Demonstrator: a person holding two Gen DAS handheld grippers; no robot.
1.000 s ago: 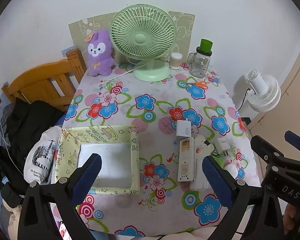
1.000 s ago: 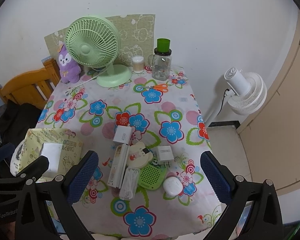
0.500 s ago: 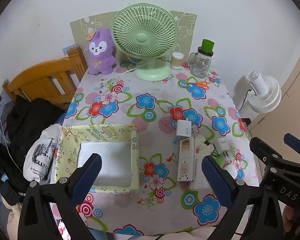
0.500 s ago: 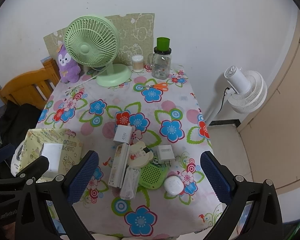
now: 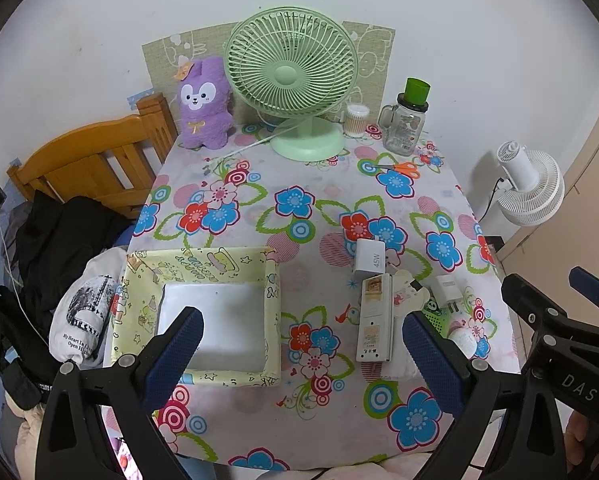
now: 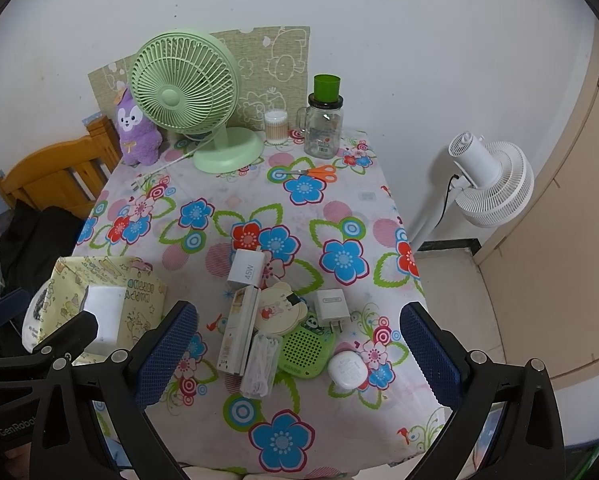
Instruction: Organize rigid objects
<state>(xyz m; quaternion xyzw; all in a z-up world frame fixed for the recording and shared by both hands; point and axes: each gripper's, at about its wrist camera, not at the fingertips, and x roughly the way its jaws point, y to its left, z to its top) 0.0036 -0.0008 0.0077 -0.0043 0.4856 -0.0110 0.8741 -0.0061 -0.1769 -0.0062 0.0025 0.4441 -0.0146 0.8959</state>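
Chargers (image 6: 246, 267), remote (image 6: 238, 328), speaker (image 6: 305, 347) sit clustered near table's (image 6: 339, 208) front-right edge. Box (image 5: 203, 308) front-left. My left tongs (image 5: 299, 354) and right tongs (image 6: 299, 350) both gape, holding nothing.

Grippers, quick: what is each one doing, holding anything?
Left gripper: open, holding nothing.
Right gripper: open, holding nothing.

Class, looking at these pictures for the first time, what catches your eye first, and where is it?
The pale green desk fan stands at the table's far edge beside a purple plush rabbit. On the flowered tablecloth, small white and green gadgets cluster near the front, right of a yellow cartoon-printed box.
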